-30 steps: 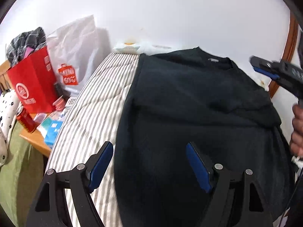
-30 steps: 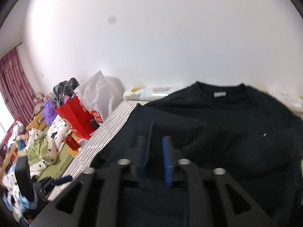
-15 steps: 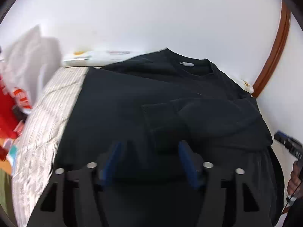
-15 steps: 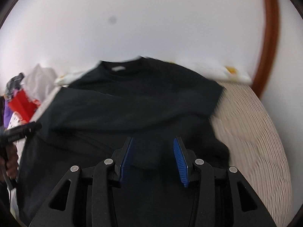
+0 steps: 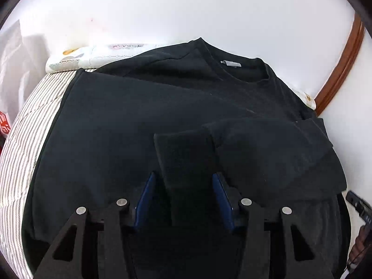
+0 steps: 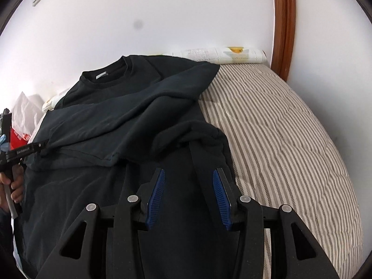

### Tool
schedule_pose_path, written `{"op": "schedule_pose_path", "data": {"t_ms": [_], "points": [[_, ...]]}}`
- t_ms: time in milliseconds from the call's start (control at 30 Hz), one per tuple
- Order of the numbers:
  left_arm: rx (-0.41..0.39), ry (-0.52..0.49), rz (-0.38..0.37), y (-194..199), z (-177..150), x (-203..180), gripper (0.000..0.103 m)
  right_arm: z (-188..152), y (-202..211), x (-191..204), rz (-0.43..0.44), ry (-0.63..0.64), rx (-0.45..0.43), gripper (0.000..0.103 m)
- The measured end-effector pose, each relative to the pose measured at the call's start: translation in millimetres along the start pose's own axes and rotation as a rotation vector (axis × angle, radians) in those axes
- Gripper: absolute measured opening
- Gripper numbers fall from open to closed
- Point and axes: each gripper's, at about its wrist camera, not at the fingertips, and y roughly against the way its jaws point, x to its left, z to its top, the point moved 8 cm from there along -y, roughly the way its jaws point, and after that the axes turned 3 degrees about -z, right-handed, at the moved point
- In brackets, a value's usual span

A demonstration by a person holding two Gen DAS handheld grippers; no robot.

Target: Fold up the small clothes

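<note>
One black sweatshirt (image 5: pixel 130 125) on one striped mattress (image 6: pixel 279 125) — left gripper (image 5: pixel 184 197) and right gripper (image 6: pixel 189 195) both spread wide

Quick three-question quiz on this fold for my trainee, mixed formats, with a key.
1. True or false: the left claw is shut on the sleeve cuff.
2. The black sweatshirt lies on: A) striped mattress; B) wooden table; C) tiled floor.
3. Fill in: the collar lies toward the ____.
Key: 1 false, it is open, with the cuff between its fingers; 2 A; 3 wall.
</note>
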Motion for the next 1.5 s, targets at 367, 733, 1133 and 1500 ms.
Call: {"op": "schedule_pose_path", "data": {"t_ms": [367,733,1133,1500], "points": [[-0.103,0.036,0.077,30,11,13,0.006,-3,9,4,-0.018,-0.025,-0.013,0.043],[-0.202,0.148,0.152,105,10,87,0.006,34,-4,8,-0.086,0.058,-0.072,0.048],[-0.102,0.159,0.173,68,-24,101,0.006,48,-39,-15,-0.101,0.01,-0.046,0.052],[-0.065,0.154,0.167,75,-33,91,0.008,36,-56,-39,-0.117,-0.067,0.034,0.059]]}}
